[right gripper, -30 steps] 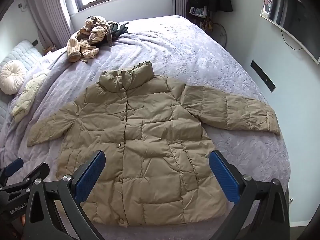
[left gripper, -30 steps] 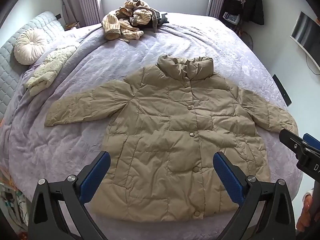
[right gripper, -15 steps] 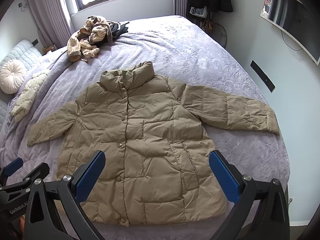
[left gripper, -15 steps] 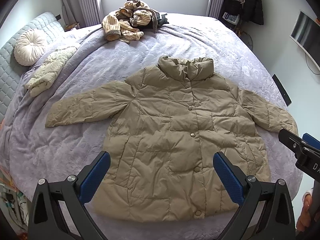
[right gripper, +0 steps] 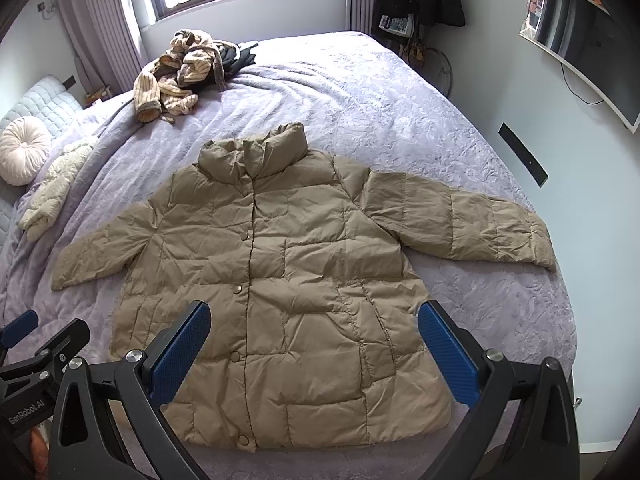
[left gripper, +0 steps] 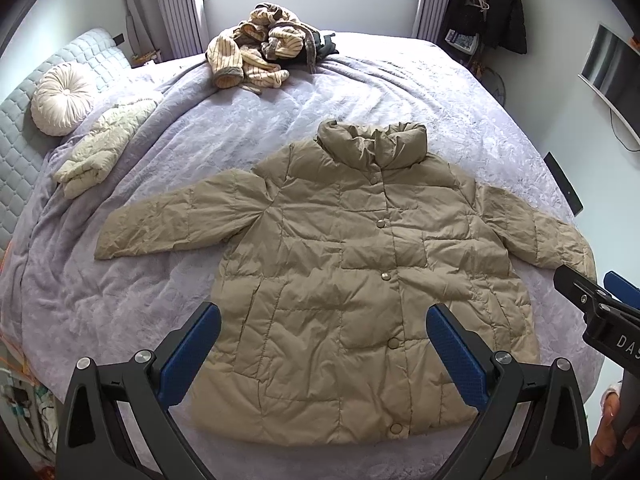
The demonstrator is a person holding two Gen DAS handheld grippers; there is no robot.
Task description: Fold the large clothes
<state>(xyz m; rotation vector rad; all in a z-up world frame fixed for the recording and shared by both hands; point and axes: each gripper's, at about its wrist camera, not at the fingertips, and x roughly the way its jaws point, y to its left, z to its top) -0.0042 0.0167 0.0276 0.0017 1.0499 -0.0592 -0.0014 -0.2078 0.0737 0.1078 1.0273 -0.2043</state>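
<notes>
A tan puffer jacket point(left gripper: 360, 264) lies flat and buttoned, front up, on the purple bed, both sleeves spread out; it also shows in the right wrist view point(right gripper: 280, 264). My left gripper point(left gripper: 324, 352) is open and empty, held above the jacket's hem. My right gripper point(right gripper: 314, 344) is open and empty too, above the lower half of the jacket. The right gripper shows at the right edge of the left wrist view point(left gripper: 600, 308); the left one shows at the lower left of the right wrist view point(right gripper: 36, 356).
A heap of striped and dark clothes point(left gripper: 264, 48) lies at the far side of the bed point(left gripper: 120, 312). A cream folded garment point(left gripper: 100, 148) and a round cushion point(left gripper: 60, 100) lie at the left by the headboard. A wall point(right gripper: 560, 140) stands at the right.
Both grippers drifted slightly; the jacket sits a little lower and more to the right in both views. Nothing was taken hold of.
</notes>
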